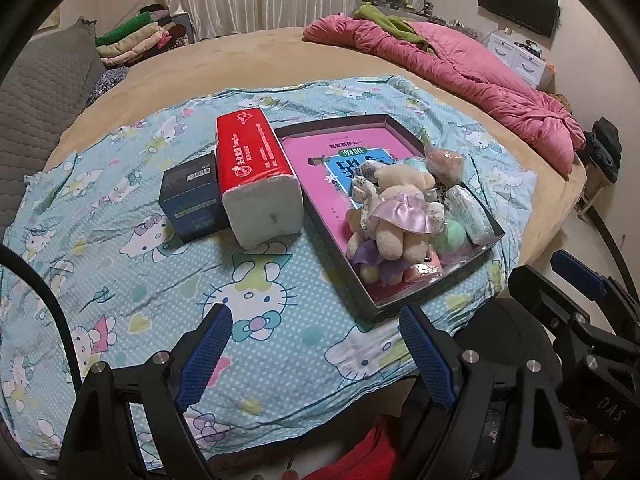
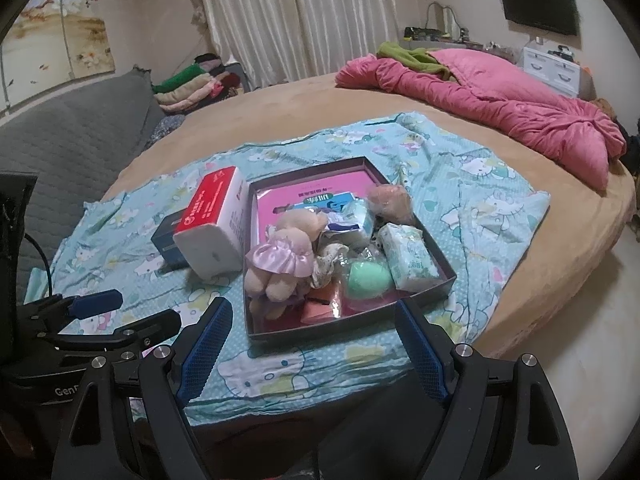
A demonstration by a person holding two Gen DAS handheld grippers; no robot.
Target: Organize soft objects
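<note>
A shallow dark box (image 1: 440,280) (image 2: 436,284) lies on a Hello Kitty cloth (image 1: 140,280) (image 2: 480,200) on the bed. In it are a plush bear in a pink dress (image 1: 396,216) (image 2: 280,256), a green sponge ball (image 1: 456,234) (image 2: 366,276), a tissue pack (image 1: 470,212) (image 2: 408,258), a peach puff (image 1: 444,162) (image 2: 390,200) and a pink book (image 1: 324,168) (image 2: 280,202). My left gripper (image 1: 316,356) is open and empty, near the cloth's front edge. My right gripper (image 2: 314,354) is open and empty, in front of the box.
A red tissue brick (image 1: 256,176) (image 2: 212,224) and a dark blue carton (image 1: 192,200) (image 2: 166,240) stand left of the box. A pink quilt (image 1: 460,68) (image 2: 500,92) lies at the back right. A grey headboard (image 1: 40,100) (image 2: 72,128) is on the left.
</note>
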